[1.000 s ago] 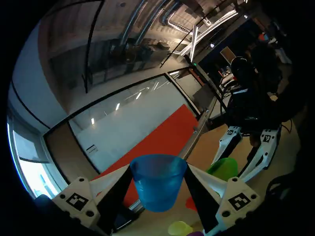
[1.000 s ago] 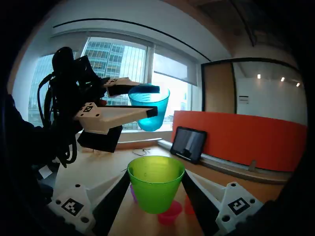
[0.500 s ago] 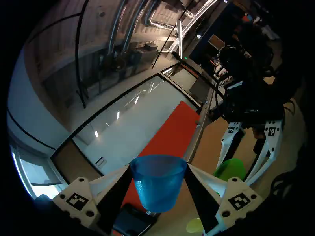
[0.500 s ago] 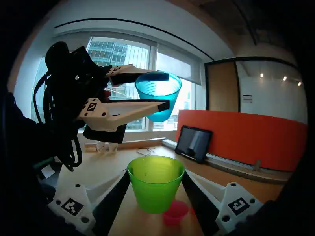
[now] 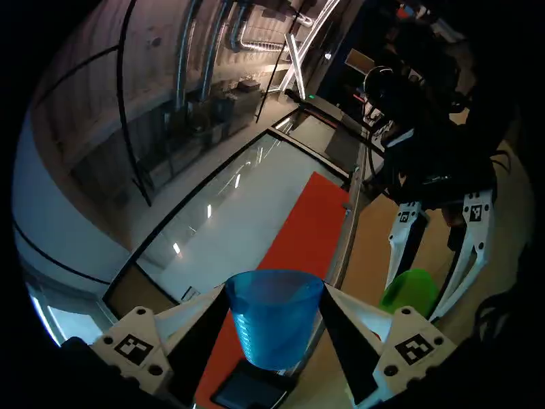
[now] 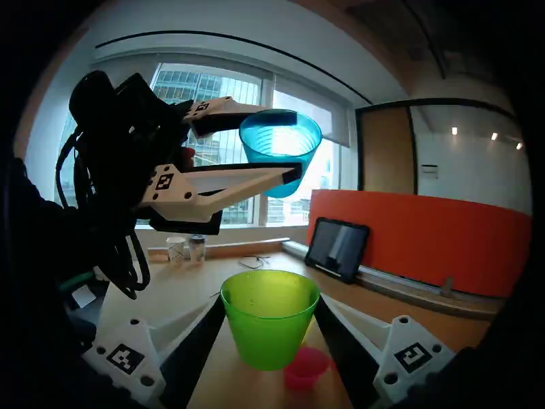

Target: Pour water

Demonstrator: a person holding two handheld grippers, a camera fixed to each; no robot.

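In the left gripper view my left gripper (image 5: 274, 320) is shut on a translucent blue cup (image 5: 274, 317), tilted so the room leans. In the right gripper view the same blue cup (image 6: 281, 151) hangs high, leaning toward the right, held by the left gripper (image 6: 269, 150) above and slightly left of a green cup (image 6: 270, 317). My right gripper (image 6: 270, 320) is shut on that green cup, upright and low over the wooden table (image 6: 177, 290). The left gripper view shows the green cup (image 5: 411, 292) between the right gripper's white fingers (image 5: 473, 252).
A dark tablet (image 6: 336, 249) leans by an orange panel (image 6: 436, 242) at the table's far right. Small pink cup (image 6: 305, 367) lies on the table under the green cup. Two small containers (image 6: 185, 249) stand near the window sill. A person's dark sleeve (image 6: 41, 273) fills the left.
The left gripper has lifted the blue cup higher and tipped it further, moving it right over the green cup. The right gripper and green cup have held nearly still.
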